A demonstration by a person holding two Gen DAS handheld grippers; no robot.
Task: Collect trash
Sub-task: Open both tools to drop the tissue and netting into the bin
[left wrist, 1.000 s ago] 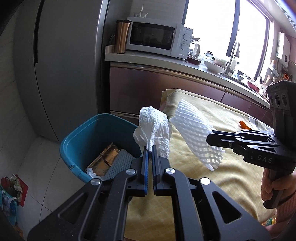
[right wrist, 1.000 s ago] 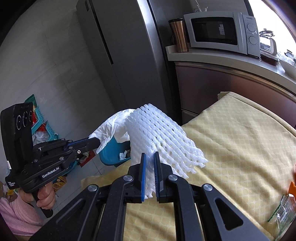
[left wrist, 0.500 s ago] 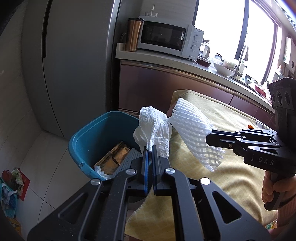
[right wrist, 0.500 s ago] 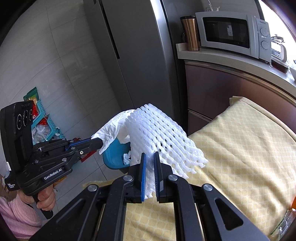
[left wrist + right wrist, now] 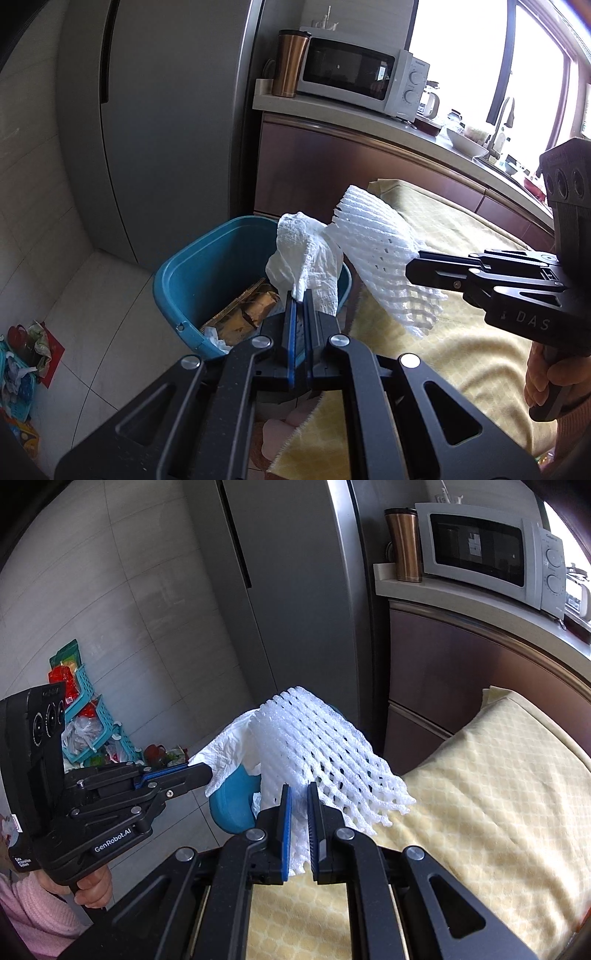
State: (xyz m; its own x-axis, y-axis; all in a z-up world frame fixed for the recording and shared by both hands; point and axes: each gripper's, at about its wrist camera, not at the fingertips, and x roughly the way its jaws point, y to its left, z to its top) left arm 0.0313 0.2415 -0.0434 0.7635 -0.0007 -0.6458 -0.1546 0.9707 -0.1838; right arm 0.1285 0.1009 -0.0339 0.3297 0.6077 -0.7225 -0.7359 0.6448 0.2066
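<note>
My left gripper (image 5: 300, 299) is shut on a crumpled white paper towel (image 5: 304, 254) and holds it over the near rim of a teal trash bin (image 5: 177, 280) that holds cardboard and paper scraps. My right gripper (image 5: 297, 794) is shut on a white foam fruit net (image 5: 321, 749), held above the edge of the yellow-clothed table (image 5: 480, 794). In the left wrist view the net (image 5: 380, 254) hangs just right of the towel, beside the bin. In the right wrist view the towel (image 5: 225, 760) and part of the bin (image 5: 232, 805) show behind the net.
A grey fridge (image 5: 166, 110) stands behind the bin. A counter (image 5: 369, 122) carries a microwave (image 5: 354, 77) and a copper tumbler (image 5: 290, 62). A teal rack with bags (image 5: 96, 720) stands on the floor by the wall.
Both grippers have moved left toward the bin with their loads. The bin now sits nearer the middle of the left wrist view.
</note>
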